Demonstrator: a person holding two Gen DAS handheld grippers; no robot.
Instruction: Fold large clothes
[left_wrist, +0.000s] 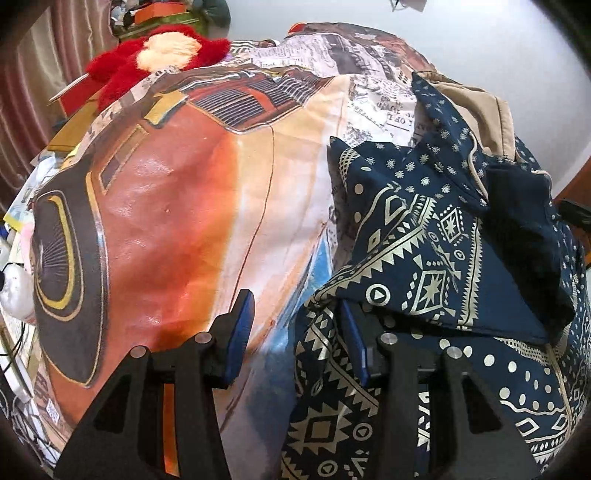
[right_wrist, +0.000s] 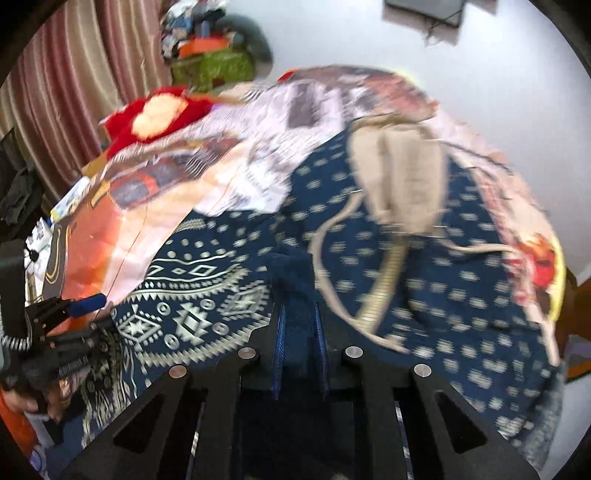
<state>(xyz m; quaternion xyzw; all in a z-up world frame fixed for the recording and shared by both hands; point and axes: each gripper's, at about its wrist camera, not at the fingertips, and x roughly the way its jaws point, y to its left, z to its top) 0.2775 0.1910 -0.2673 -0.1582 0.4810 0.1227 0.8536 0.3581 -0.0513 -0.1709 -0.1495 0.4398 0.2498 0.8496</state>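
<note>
A large navy garment (left_wrist: 424, 258) with a cream geometric print lies crumpled on the bed, a beige lining (left_wrist: 480, 99) showing at its far end. My left gripper (left_wrist: 295, 332) stands open at the garment's left edge. Its right finger (left_wrist: 354, 339) is tucked under a fold and its left finger (left_wrist: 240, 332) sits over the bedsheet. In the right wrist view, which is blurred, my right gripper (right_wrist: 300, 332) is shut on a dark fold of the navy garment (right_wrist: 207, 295). The left gripper (right_wrist: 99, 314) shows at the far left of that view, held by a hand.
The bed carries a sheet (left_wrist: 166, 221) printed with an orange car. A red plush toy (left_wrist: 162, 51) lies at its far left corner, with boxes and bags (right_wrist: 210, 62) behind it. Curtains (right_wrist: 74, 92) hang on the left and a pale wall (left_wrist: 480, 44) stands beyond.
</note>
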